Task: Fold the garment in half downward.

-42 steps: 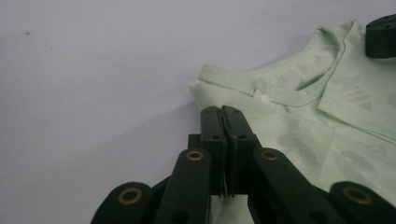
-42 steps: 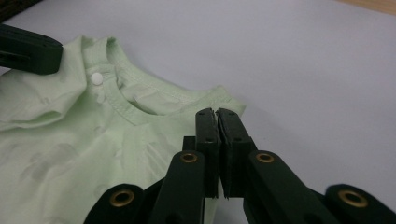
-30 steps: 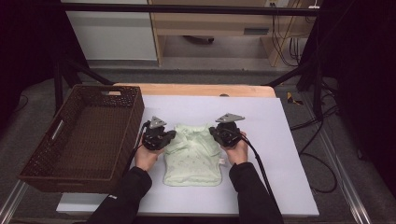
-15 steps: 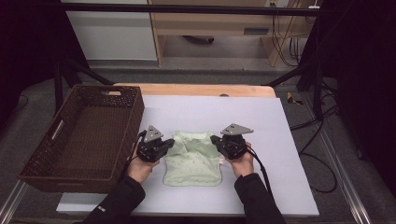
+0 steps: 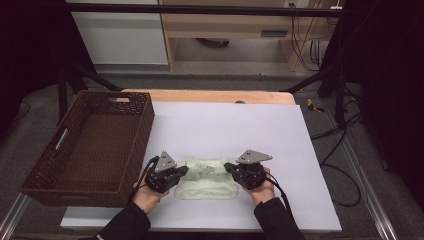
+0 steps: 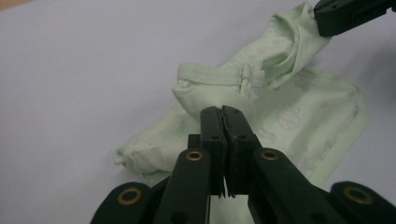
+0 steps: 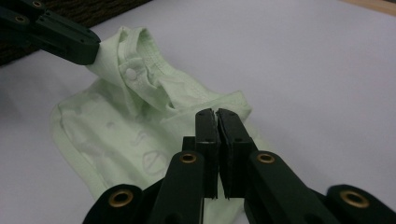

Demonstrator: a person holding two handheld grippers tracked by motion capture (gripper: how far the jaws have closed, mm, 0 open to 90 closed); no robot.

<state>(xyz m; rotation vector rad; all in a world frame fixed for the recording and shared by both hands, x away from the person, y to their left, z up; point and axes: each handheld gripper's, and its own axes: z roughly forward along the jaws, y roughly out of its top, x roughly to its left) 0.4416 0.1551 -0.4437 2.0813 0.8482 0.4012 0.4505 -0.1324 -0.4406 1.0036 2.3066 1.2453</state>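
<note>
One pale green garment (image 5: 207,177), soft and creased with stitched hems, is found on the white table sheet (image 5: 225,125), right of one brown wicker basket (image 5: 90,145). Two grippers are counted. The left gripper (image 5: 184,171) is clamped on the garment's left edge; the right gripper (image 5: 228,166) is clamped on its right edge, jaws nearly together.

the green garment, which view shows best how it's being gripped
The right gripper view: the green garment spreads out there, with the right gripper and left gripper each pinching an edge. The left gripper view shows it more bunched; the high view shows it small between both hands.
</note>
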